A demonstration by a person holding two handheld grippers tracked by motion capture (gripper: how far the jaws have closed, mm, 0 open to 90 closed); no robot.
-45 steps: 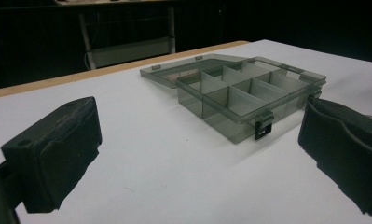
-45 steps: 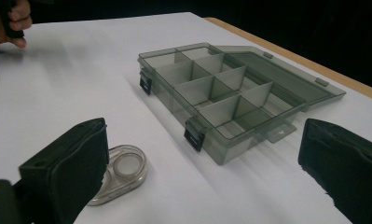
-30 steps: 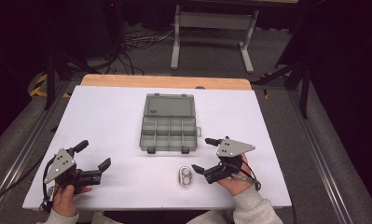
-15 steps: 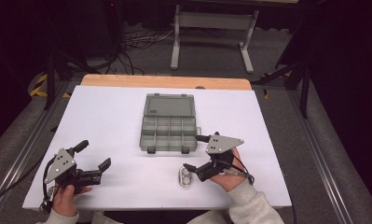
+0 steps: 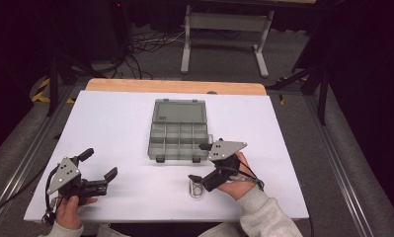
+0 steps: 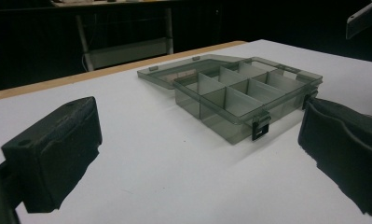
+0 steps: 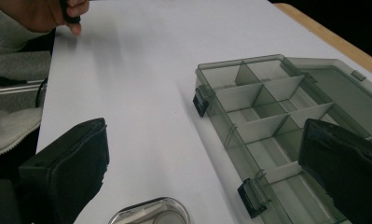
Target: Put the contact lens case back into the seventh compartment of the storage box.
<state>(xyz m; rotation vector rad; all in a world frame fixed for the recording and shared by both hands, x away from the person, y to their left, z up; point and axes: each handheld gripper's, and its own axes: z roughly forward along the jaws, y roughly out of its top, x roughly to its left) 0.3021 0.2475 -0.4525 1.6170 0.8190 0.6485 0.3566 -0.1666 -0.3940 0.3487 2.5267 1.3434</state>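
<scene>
The reach for the carabiner (image 5: 196, 188) is judged to be in hand. The right gripper (image 5: 198, 162) is held with its jaws wide and empty; the carabiner lies on the table (image 5: 115, 123) just ahead of and between them, near the lower one. The open box (image 5: 178, 133) lies beyond. The left gripper (image 5: 98, 163), jaws also wide, is held well apart. Next, a lowering around the carabiner and a closing are called for
</scene>
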